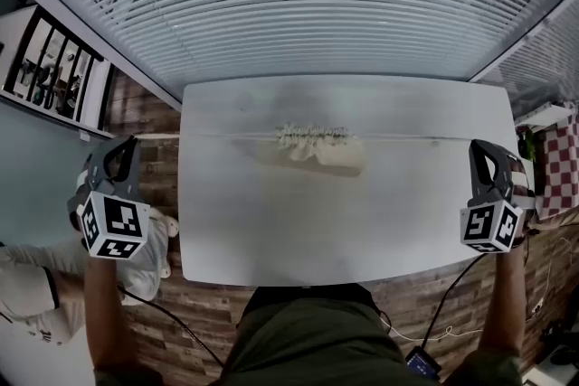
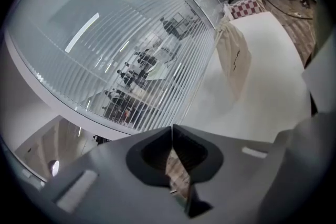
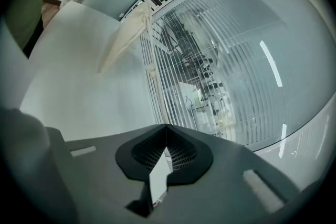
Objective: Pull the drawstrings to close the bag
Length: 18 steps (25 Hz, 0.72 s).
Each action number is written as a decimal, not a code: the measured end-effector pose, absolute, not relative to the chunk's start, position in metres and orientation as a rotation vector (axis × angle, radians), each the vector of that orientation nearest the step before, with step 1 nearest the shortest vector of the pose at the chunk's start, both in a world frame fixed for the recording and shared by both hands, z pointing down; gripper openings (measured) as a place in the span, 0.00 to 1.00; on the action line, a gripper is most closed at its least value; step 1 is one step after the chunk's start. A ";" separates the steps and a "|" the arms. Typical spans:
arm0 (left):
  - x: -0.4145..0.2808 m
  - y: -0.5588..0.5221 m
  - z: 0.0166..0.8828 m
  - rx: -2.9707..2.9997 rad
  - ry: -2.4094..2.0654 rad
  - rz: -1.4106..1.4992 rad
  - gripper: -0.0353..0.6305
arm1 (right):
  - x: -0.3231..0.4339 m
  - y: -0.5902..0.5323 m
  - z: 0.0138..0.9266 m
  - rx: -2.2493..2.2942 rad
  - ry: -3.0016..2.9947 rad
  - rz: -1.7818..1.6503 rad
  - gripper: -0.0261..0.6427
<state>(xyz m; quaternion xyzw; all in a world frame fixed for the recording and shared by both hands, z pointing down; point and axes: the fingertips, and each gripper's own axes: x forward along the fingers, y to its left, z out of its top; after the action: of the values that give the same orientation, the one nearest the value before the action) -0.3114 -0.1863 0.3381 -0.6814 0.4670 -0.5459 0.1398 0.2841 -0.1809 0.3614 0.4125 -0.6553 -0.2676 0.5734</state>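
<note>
Desk [image 1: 271, 221]: one.
Bag [image 1: 321, 149]: one, at 12 o'clock on the desk.
Drawstrings: two. Left drawstring [image 1: 226, 136] runs toward 9 o'clock, right drawstring [image 1: 407, 138] toward 3.
Tools: two. Left tool [image 1: 129, 143] at 9, right tool [image 1: 475, 145] at 3.
Marker cubes: two, one per tool. Left cube [image 1: 114, 228], right cube [image 1: 491, 226].
Checked cloth [image 1: 561, 163]: one, at 3 o'clock, off the desk.

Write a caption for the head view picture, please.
Left gripper and right gripper stretch the strings across the table; the bag sits between, top bunched.
</note>
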 end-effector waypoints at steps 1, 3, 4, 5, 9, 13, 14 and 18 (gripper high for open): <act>-0.312 -0.186 0.336 -1.971 1.360 -1.575 0.07 | 0.287 -0.181 0.360 0.972 -1.536 -0.625 0.06; -0.312 -0.187 0.336 -1.977 1.370 -1.575 0.07 | 0.290 -0.182 0.360 0.981 -1.535 -0.616 0.06; -0.311 -0.187 0.337 -1.984 1.366 -1.575 0.07 | 0.291 -0.182 0.360 0.982 -1.535 -0.610 0.06; -0.309 -0.186 0.338 -1.991 1.360 -1.571 0.07 | 0.290 -0.182 0.360 0.981 -1.538 -0.608 0.06; -0.304 -0.188 0.326 -2.007 1.387 -1.503 0.08 | 0.275 -0.180 0.343 0.993 -1.594 -0.648 0.06; -0.288 -0.186 0.299 -1.959 1.387 -1.394 0.08 | 0.262 -0.179 0.320 1.049 -1.681 -0.676 0.06; -0.284 -0.187 0.292 -1.940 1.389 -1.376 0.08 | 0.262 -0.179 0.316 1.063 -1.693 -0.678 0.06; -0.288 -0.188 0.278 -1.898 1.423 -1.343 0.08 | 0.266 -0.183 0.314 1.099 -1.688 -0.691 0.07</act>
<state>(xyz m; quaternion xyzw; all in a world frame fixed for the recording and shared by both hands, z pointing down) -0.2877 -0.1876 0.2779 -0.6812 0.5107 -0.4821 0.2065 0.2665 -0.1831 0.3138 0.4514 -0.6933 -0.2837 0.4847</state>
